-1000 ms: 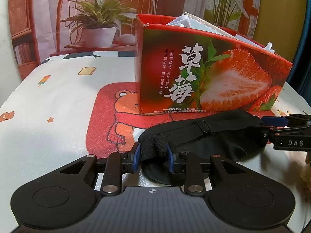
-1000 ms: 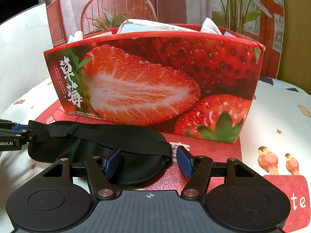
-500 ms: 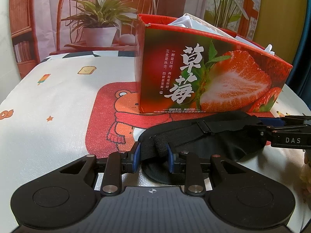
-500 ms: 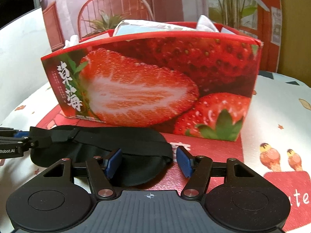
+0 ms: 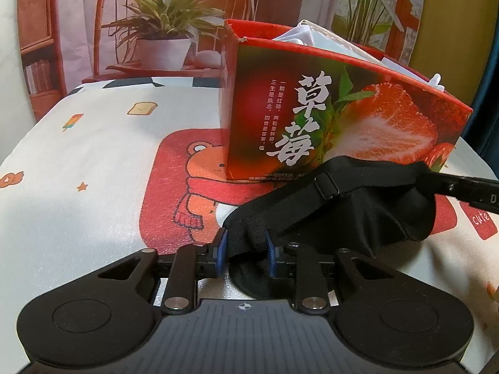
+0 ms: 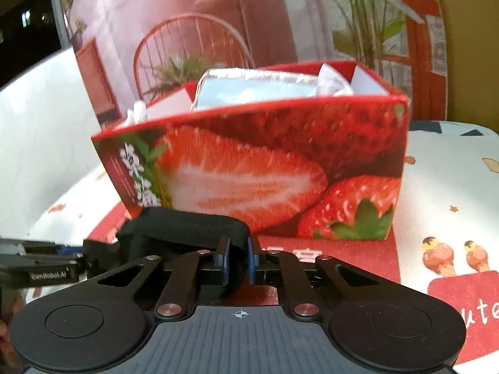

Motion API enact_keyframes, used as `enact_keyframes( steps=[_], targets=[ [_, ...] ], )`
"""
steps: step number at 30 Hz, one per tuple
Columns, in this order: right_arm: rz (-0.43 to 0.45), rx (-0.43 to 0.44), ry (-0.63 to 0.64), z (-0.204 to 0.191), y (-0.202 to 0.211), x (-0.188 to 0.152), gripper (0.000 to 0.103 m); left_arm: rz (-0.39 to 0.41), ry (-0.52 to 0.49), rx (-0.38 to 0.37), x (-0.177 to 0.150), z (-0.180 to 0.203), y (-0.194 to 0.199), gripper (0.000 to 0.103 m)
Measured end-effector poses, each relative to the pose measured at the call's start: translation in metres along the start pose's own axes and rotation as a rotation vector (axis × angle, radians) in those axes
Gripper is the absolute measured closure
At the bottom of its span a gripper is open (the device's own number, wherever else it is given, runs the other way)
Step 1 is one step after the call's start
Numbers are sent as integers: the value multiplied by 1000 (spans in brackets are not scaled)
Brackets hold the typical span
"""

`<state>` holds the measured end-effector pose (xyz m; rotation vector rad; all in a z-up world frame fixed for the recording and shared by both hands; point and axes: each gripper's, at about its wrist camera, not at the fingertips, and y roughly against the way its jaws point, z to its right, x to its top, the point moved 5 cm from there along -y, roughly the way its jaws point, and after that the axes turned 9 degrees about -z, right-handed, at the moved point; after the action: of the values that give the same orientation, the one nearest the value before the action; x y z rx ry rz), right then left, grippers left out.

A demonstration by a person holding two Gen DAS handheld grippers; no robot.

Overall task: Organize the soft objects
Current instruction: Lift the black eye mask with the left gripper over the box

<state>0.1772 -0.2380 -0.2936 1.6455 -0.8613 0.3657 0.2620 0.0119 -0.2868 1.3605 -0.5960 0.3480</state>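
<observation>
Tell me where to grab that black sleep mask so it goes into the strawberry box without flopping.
Grip the sleep mask at its two narrow ends, where strap meets pad, coming in low from the near side. It is limp and would likely sag from a single hold. Both ends are already pinched: the left tool on the strap end, the right tool on the other, its jaws having just closed. The strawberry box stands right behind.

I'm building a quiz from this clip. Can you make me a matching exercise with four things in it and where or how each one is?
Things:
1 eye mask
2 strawberry box
3 clear packet
4 potted plant

States:
A inside the box
B pinched at both ends
C standing on the red bear mat
D on the printed backdrop

Pairs: 1-B, 2-C, 3-A, 4-D
</observation>
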Motion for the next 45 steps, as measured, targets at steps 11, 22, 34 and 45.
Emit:
enact_keyframes(
  steps=[11,22,34,45],
  targets=[
    [63,18,6,-4,25,7,98,29,2,3,-1,-1,15,93],
    [119,62,20,-14,49,13,99,196,-22,26,15,4,64,95],
    [324,73,112,-18,106,105,99,494,-73,-3,112,31,145,96],
    [295,-116,179,9,62,156,99,309,-199,27,164,72,54,96]
  ],
)
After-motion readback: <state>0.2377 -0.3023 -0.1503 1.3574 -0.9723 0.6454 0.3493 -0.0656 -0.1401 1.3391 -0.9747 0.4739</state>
